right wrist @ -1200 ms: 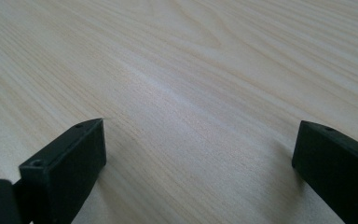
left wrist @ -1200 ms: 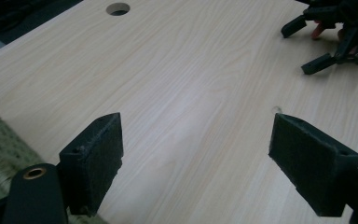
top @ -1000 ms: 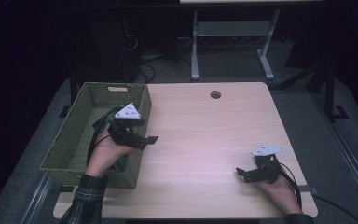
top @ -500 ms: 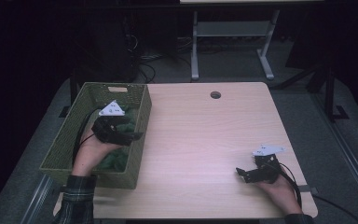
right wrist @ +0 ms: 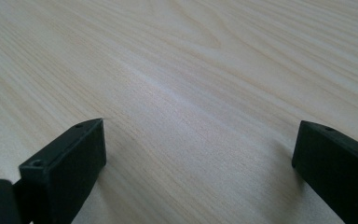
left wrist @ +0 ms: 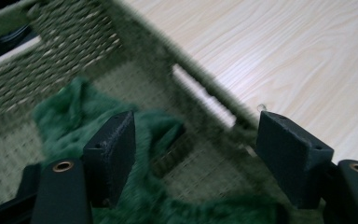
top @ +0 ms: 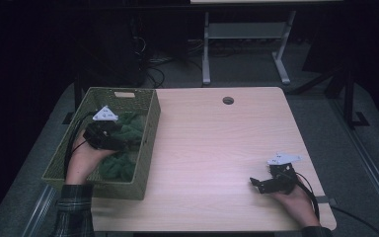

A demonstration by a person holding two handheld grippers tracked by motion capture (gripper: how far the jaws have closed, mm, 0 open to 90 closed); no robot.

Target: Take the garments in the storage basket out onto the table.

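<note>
A woven green basket (top: 148, 129) stands at the table's left edge with a fuzzy green cloth (top: 130, 129) lying in it. My left gripper (top: 120, 142) is inside the basket, just over the cloth. In the left gripper view its jaws (left wrist: 196, 140) stand apart and have just been closing. The green cloth (left wrist: 65, 121) lies under and against one jaw, with no pad pressing on it. The basket wall (left wrist: 200, 93) runs behind the jaws. My right gripper (top: 254, 183) rests low at the table's near right, jaws (right wrist: 200, 154) wide apart over bare wood.
The light wooden table (top: 217, 148) has a round cable hole (top: 228, 100) near its far edge. A metal stand (top: 246, 44) and cables are on the dark floor beyond. The person's plaid sleeve (top: 74, 217) comes in at the bottom left.
My left gripper has moved left from above the basket's right rim into the basket and down toward the green cloth. The right gripper has stayed put.
</note>
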